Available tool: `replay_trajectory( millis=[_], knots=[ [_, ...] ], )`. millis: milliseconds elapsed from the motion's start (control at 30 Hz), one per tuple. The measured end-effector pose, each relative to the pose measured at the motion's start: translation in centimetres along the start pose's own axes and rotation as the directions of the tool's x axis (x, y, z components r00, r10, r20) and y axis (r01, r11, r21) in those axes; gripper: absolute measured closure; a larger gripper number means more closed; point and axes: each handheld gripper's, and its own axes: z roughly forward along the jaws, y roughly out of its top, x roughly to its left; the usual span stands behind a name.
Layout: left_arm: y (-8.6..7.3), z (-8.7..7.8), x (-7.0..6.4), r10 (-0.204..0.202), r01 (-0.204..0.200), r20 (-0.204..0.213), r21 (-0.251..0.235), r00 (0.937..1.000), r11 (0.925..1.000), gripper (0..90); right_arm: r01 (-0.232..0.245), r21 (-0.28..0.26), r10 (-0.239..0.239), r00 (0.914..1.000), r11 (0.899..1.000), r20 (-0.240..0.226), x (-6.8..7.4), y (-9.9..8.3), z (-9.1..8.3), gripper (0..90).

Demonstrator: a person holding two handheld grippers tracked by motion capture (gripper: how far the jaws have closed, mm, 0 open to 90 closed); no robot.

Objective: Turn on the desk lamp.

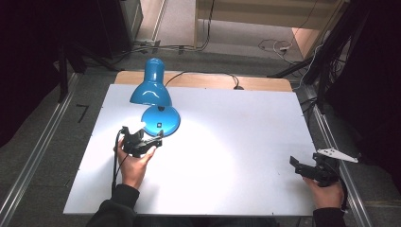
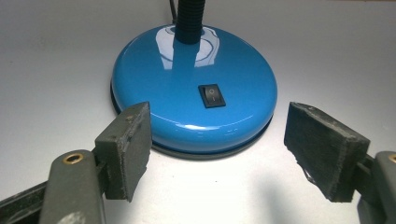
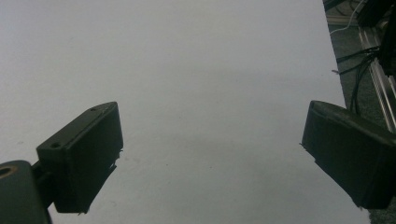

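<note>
Blue desk lamp (image 1: pixel 155 97) stands at the left-centre of the white worktop (image 1: pixel 227 142), lit, shade tipped down toward me, throwing a bright pool on the surface. Round base (image 2: pixel 194 88) glossy, black rocker switch (image 2: pixel 211 95) on its near side, black flexible neck (image 2: pixel 189 21) rising from its middle. Cord runs off the far edge.

My left gripper (image 1: pixel 142 142) sits just short of the base, jaws spread wide, one to each side of its near rim; neither touches it.

My right gripper (image 1: pixel 314 169) rests well apart near the worktop's right edge, jaws also wide, bare white surface between them. Dark floor and cables beyond.
</note>
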Motion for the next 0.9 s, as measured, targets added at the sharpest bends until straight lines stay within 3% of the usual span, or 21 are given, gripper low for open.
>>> replay_trajectory(
  millis=[500,767,900],
  knots=[
    [-1.0,-2.4,1.9,-0.017,0.017,-0.027,-0.002,0.9995,0.9999,22.6,-0.001,-0.002,0.001,1.0,1.0,0.0,-0.1,0.0,-0.1,3.7],
    [-1.7,-3.5,2.6,-0.024,0.025,-0.063,0.023,0.9977,0.9994,22.6,-0.003,-0.002,0.003,1.0,1.0,0.002,-0.1,0.0,-0.2,3.7],
    [-2.0,-4.4,3.3,-0.029,0.03,-0.082,0.014,0.9962,0.9994,22.5,-0.002,-0.004,0.002,1.0,1.0,0.001,-0.1,-0.1,-0.2,3.7]
  ],
)
